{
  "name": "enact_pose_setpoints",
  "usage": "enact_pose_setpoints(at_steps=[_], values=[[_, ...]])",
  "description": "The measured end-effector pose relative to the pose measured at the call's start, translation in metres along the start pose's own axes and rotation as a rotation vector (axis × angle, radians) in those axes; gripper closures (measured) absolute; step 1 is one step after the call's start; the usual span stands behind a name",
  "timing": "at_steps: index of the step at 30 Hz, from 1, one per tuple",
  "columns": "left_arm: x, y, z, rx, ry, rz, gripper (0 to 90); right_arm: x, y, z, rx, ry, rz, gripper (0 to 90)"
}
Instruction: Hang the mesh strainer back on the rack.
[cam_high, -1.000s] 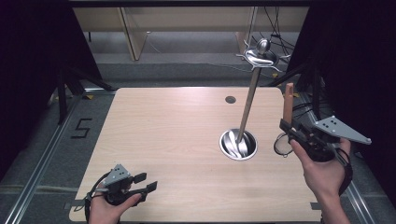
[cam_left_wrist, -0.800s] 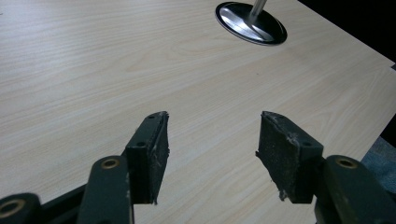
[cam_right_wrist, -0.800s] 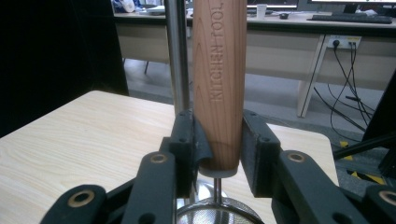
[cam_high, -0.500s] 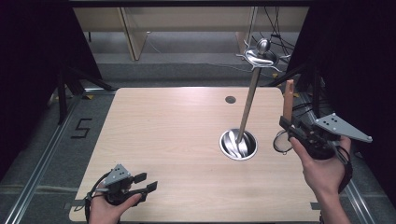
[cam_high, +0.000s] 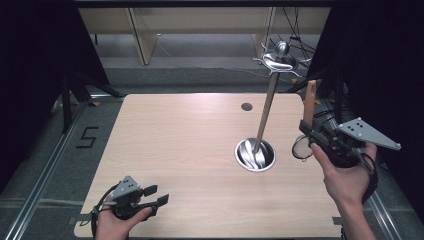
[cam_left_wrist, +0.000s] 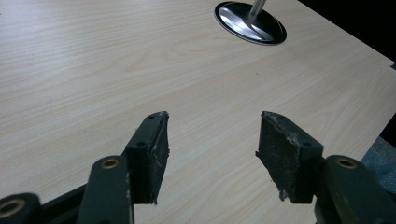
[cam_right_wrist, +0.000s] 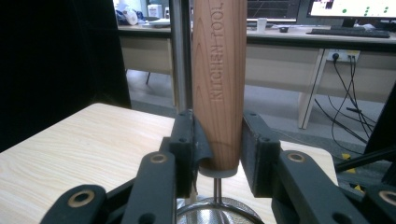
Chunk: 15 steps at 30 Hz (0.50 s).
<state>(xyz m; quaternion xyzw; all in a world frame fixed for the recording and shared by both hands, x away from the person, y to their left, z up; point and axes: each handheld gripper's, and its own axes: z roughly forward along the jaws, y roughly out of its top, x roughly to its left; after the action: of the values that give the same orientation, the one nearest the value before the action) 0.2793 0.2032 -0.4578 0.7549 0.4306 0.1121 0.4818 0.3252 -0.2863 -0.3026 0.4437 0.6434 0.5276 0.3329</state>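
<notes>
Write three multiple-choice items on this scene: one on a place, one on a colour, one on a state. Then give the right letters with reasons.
1. Where does the metal stand's base sit?
A. right half of the table
B. left edge
C. on the floor

2. What colour is the strainer's handle?
A. blue
B. light brown wood
C. white

3. How is the left gripper?
A. shut on a spoon
B. shut on nothing
C. open with nothing between its fingers

Answers: 1 A, the high view shows it right of the table's middle. 2 B, wood grain shows in the right gripper view. 3 C, bare table shows between the fingers.

Right tool (cam_high: 306, 134) with the wooden-handled strainer (cam_right_wrist: 219, 84) shifted slightly, nearer the stand (cam_high: 265, 120)
</notes>
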Motion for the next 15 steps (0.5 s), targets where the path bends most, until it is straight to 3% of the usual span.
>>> enact_pose_setpoints(at_steps=[3,5,6,15], values=[[-0.0007,-0.0003,0.0000,0.000,0.004,-0.012,42.2,0.0004,0.0010,-0.0006,-0.002,-0.013,0.003,69.5],[0.0003,0.0000,0.0006,-0.006,-0.006,0.002,42.2,-0.0009,0.0024,0.0003,-0.013,-0.008,-0.017,69.5],[0.0003,0.0000,0.0006,-0.006,-0.006,0.002,42.2,0.0009,0.0030,-0.0004,-0.003,-0.008,0.004,69.5],[-0.0005,-0.0002,0.0001,0.001,0.002,-0.009,42.2,0.0016,0.0063,0.0004,-0.018,0.000,0.001,69.5]])
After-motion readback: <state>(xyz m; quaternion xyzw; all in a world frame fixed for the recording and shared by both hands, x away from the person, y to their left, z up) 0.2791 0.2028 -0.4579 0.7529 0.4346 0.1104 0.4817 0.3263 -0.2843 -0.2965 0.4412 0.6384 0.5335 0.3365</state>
